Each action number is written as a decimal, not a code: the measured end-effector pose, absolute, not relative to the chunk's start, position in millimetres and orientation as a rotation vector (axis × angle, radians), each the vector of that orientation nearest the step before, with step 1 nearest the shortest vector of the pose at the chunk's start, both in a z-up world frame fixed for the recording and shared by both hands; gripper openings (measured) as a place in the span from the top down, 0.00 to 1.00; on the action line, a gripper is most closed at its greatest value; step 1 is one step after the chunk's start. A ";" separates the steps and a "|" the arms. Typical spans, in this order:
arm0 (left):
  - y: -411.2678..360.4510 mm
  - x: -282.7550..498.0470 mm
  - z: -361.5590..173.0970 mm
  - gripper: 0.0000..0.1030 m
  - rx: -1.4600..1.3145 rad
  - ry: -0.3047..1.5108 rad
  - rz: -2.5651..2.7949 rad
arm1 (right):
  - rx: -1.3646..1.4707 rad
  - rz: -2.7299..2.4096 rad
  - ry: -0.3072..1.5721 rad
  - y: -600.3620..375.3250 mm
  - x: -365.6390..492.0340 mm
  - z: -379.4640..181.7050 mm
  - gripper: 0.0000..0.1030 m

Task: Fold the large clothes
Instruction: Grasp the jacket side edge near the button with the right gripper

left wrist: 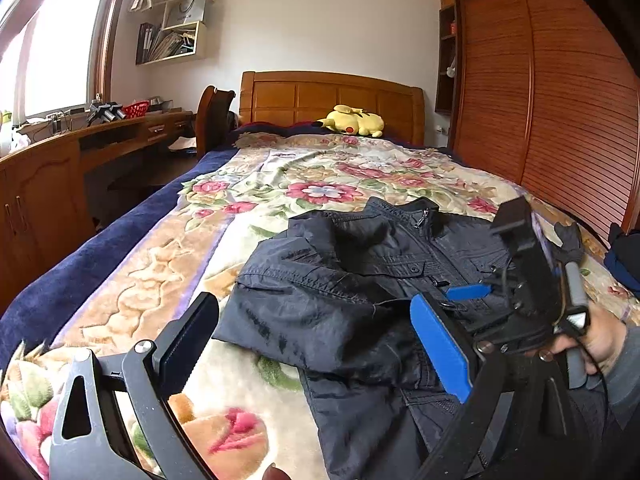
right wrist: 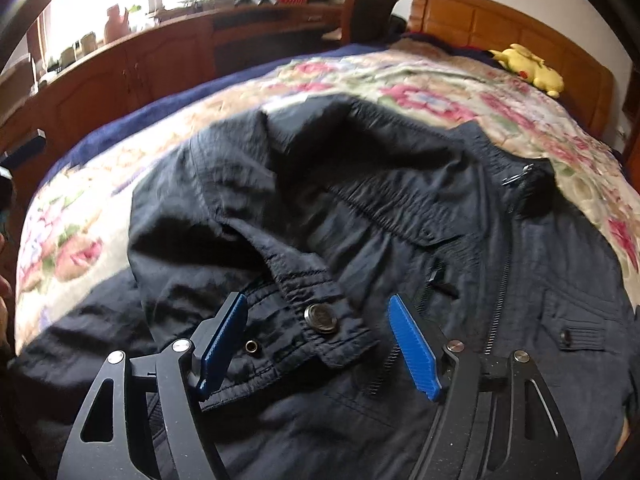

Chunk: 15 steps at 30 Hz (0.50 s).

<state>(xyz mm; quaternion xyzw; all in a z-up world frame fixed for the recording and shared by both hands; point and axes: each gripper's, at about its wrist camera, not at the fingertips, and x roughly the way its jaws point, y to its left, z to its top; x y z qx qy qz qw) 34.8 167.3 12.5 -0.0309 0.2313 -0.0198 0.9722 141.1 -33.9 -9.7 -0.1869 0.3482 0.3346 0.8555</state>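
Floral bed (left wrist: 168,264) carries dark jacket (left wrist: 360,280); my left gripper (left wrist: 316,348) spread wide, empty (right gripper (right wrist: 320,346) parted, straddling cuff (right wrist: 320,320), ungripped).

Dark jacket (left wrist: 360,280) on floral bedspread (left wrist: 160,272), left gripper (left wrist: 316,344) wide above sleeve.

Black skeletal gripper frames with triangular cut-outs and silver screws are seen at the lower frame edges; blue ribbed pads (right wrist: 412,348) are fitted. A grey sleeve (left wrist: 624,364) is worn at lower right.
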 end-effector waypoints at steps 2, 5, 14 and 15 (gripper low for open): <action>166.7 36.1 11.8 0.06 -0.066 0.470 -0.042 | -0.404 0.707 0.741 -30.6 144.1 -14.7 0.28; 163.8 38.5 10.2 0.06 -0.062 0.476 -0.044 | -0.403 0.707 0.756 -30.1 148.1 -20.0 0.28; 160.5 40.5 7.0 0.06 -0.056 0.484 -0.042 | -0.389 0.737 0.767 -32.0 147.3 -29.5 0.48; 160.7 41.1 6.4 0.06 -0.059 0.486 -0.044 | -0.399 0.730 0.764 -32.3 145.7 -30.0 0.56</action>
